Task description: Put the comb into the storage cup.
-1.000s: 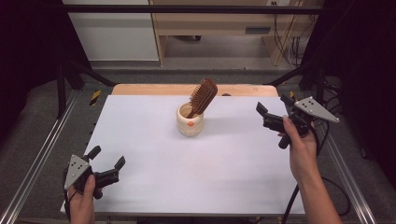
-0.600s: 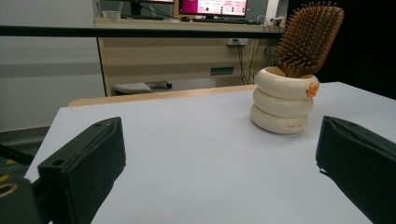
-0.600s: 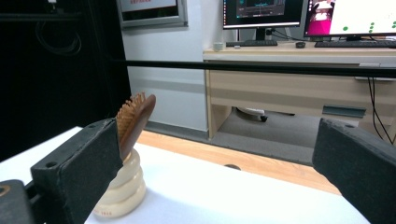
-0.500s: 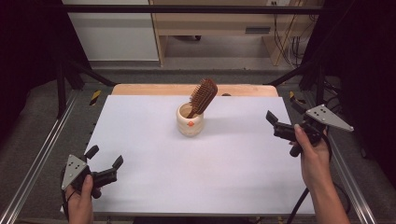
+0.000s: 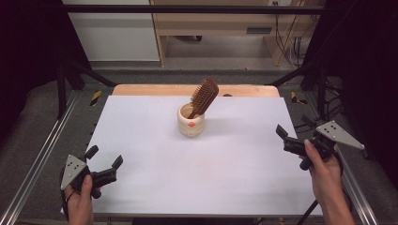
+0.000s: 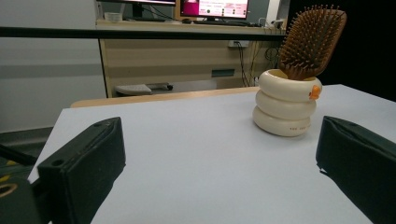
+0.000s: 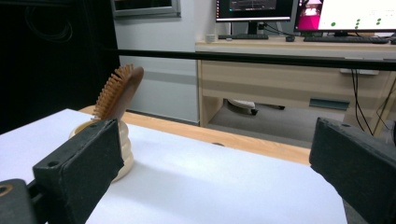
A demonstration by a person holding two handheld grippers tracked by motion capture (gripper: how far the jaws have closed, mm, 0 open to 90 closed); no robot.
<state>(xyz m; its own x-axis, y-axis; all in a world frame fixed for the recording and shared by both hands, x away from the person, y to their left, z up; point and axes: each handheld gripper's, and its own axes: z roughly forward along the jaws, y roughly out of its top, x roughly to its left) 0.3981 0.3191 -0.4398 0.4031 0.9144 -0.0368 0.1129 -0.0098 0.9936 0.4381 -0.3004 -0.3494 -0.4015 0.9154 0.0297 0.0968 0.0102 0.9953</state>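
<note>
While both my grippers rest near the lower corners of the high view, nothing is in their grasp.

Hairbrush (image 5: 204, 96): wooden, standing handle-down in the cup, head tilted toward the upper right of the high view; I judge the tilt comes from the handle leaning on the cup's rim.

Cup (image 5: 191, 122): cream, ringed like three stacked hoops, with a small orange knob on its side; it stands upright just above the middle of the high view, on the white table (image 5: 225, 178). It serves as the brush's holder, which is why the brush stays up without any hand.

Left gripper (image 5: 104, 165): lower left of the high view, in my left hand (image 5: 80, 197), jaws spread wide and empty. In the left gripper view the cup (image 6: 284, 103) and brush (image 6: 312, 41) sit at the upper right, between the two jaws in line of sight yet well apart from them.

Right gripper (image 5: 287, 138): right edge of the high view, in my right hand (image 5: 324, 173), jaws parted, holding nothing. In the right gripper view the brush (image 7: 119, 91) rises at the left, above the near jaw that hides part of the cup.

Relation: brush and cup lie well away from both grippers, roughly midway between them and farther up the frame.

Judgement: with the brush seated and both grippers empty, the placing looks done.
</note>
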